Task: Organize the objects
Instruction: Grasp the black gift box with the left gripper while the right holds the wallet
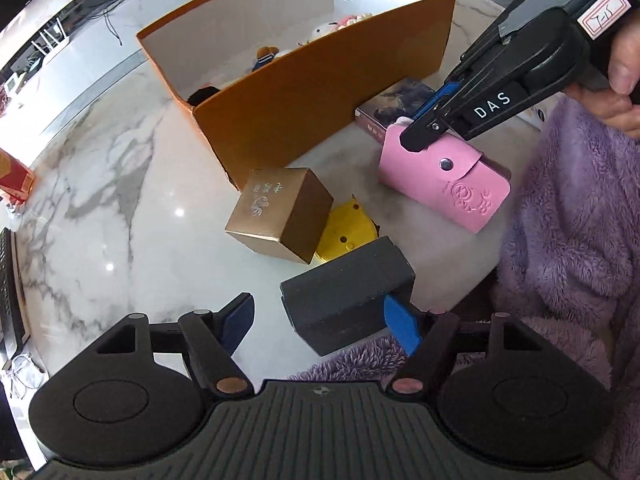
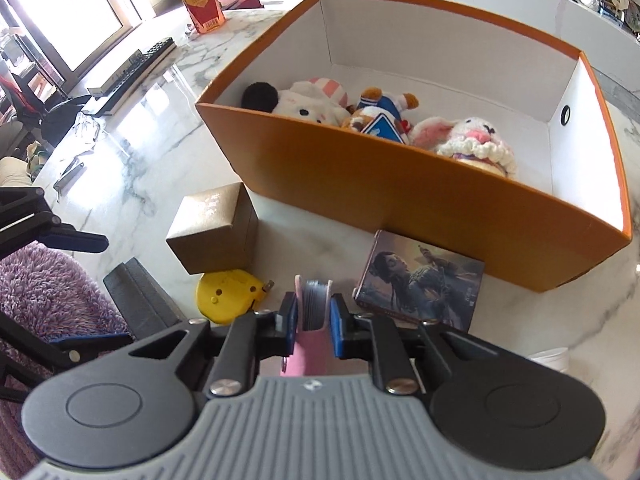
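An orange box with white walls holds several plush toys; it also shows in the left wrist view. My right gripper is shut on a pink card holder and holds it just above the table, in front of the box. My left gripper is open, its right finger against a dark grey box at the table's near edge. A gold box and a yellow tape measure lie between them. A picture box lies by the orange box.
The marble table carries a keyboard and a red-and-yellow carton far off. A white round object sits at the right. A purple fleece sleeve fills the near side.
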Motion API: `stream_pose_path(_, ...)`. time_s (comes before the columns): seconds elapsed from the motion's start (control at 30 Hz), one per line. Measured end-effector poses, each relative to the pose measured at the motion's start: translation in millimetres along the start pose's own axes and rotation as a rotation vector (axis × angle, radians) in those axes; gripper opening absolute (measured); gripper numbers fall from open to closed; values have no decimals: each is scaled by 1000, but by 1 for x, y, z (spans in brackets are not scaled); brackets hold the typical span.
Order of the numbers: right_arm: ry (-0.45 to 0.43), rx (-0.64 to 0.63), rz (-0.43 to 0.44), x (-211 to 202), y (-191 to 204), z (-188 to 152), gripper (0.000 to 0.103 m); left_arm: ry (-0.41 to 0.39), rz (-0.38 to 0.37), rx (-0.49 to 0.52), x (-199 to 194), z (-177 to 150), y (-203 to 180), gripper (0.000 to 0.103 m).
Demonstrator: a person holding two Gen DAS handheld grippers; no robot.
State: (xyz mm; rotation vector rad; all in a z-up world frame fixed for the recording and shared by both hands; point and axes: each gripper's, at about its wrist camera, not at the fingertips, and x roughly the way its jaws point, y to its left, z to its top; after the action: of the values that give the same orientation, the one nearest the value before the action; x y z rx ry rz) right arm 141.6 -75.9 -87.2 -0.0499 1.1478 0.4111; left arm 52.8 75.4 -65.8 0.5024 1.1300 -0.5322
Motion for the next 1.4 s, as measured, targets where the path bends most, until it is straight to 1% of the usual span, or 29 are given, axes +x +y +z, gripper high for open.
stream_pose_path(0.1, 5, 17, 11, 1, -1, -2, 24, 16, -10, 66, 9, 0, -3, 85)
stream_pose_path(0.2, 28, 41, 27, 4, -3, -4, 35, 35, -24, 119, 19, 0, -4, 85)
stream_pose_path(0.3, 44, 53, 25, 7, -4, -10, 36, 33, -48, 130, 24, 2, -4, 84)
stream_pose_path(0.4, 60, 64, 39, 8, -4, -19, 39, 28, -61, 132, 26, 3, -4, 82)
stream_pose_path(0.43, 64, 68, 43, 7, -4, -23, 39, 24, -67, 129, 25, 2, -3, 76)
stream_pose_path(0.47, 67, 73, 45, 7, -4, -26, 39, 22, -71, 126, 25, 1, -4, 74)
stream_pose_path(0.53, 69, 83, 49, 5, -5, -32, 39, 20, -70, 118, 23, 0, -4, 72)
stream_pose_path(0.57, 71, 87, 50, 5, -6, -35, 39, 17, -68, 116, 22, -1, -5, 71)
stream_pose_path(0.6, 70, 92, 49, 5, -7, -36, 36, 13, -66, 115, 21, -1, -6, 70)
stream_pose_path(0.63, 65, 95, 44, 4, -8, -38, 30, 7, -68, 111, 19, -1, -5, 68)
stream_pose_path(0.67, 64, 98, 41, 4, -9, -39, 27, 4, -73, 101, 18, -1, -5, 66)
stream_pose_path(0.7, 64, 102, 41, 4, -10, -39, 26, 4, -79, 85, 16, -1, -5, 65)
stream_pose_path(0.77, 61, 111, 44, 4, -12, -40, 25, 2, -96, 61, 12, -1, -4, 58)
stream_pose_path(0.83, 58, 110, 41, 4, -11, -41, 25, 1, -116, 40, 9, -2, -4, 54)
stream_pose_path(0.97, 52, 107, 40, 3, -11, -43, 24, 7, -125, 16, 8, -4, -11, 48)
stream_pose_path(1.03, 50, 109, 42, 3, -12, -44, 23, 6, -137, 1, 7, -2, -16, 46)
stream_pose_path(1.13, 52, 120, 46, 1, -15, -47, 23, 8, -130, 11, 9, 1, -24, 47)
stream_pose_path(1.2, 51, 131, 50, 1, -16, -49, 23, 7, -145, 14, 12, 5, -29, 46)
stream_pose_path(1.27, 48, 138, 52, 0, -17, -50, 23, 5, -149, 9, 14, 7, -34, 44)
stream_pose_path(1.4, 32, 158, 57, -2, -21, -54, 21, -11, -132, -17, 12, 9, -42, 42)
